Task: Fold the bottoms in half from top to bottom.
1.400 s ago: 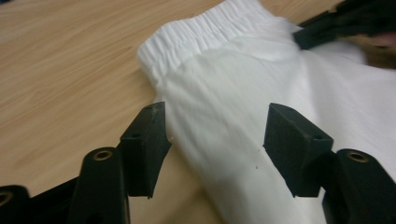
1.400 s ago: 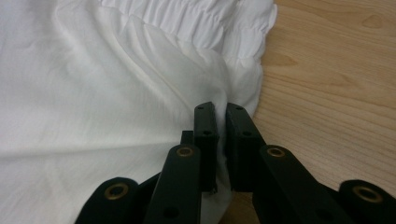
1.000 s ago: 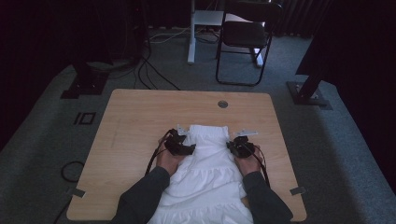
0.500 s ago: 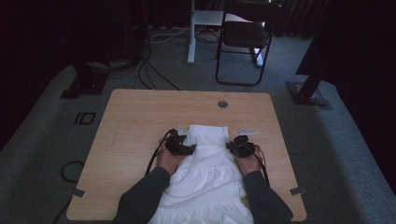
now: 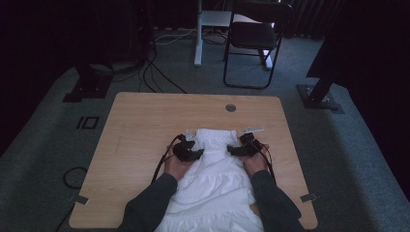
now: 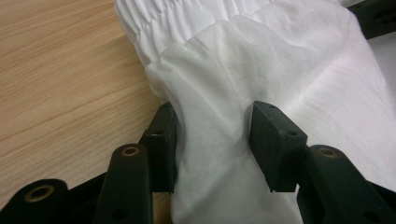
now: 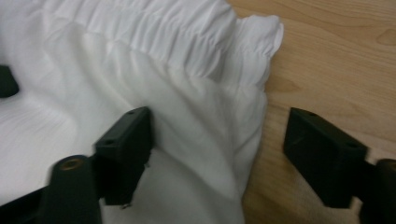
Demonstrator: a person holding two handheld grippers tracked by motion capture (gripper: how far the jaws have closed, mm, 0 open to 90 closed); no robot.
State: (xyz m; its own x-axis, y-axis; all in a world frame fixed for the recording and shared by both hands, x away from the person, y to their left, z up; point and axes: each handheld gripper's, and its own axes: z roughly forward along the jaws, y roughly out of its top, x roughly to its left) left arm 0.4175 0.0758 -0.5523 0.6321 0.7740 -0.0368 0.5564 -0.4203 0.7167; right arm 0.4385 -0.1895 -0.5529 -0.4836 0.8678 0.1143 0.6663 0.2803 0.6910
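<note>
Already the white skirt [image 5: 215, 181] lies spread flat—left gripper [image 6: 212, 140] has been closing, pinching a fold; right gripper [image 7: 217, 154] has just sprung open, cloth loose between. Folding remains.

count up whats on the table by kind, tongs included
white skirt with a gathered waistband: 1
black tongs: 2, the left tongs with a fold of the skirt between their pads, the right tongs open over the skirt's edge
round grommet set in the wooden table: 1
total: 4
</note>
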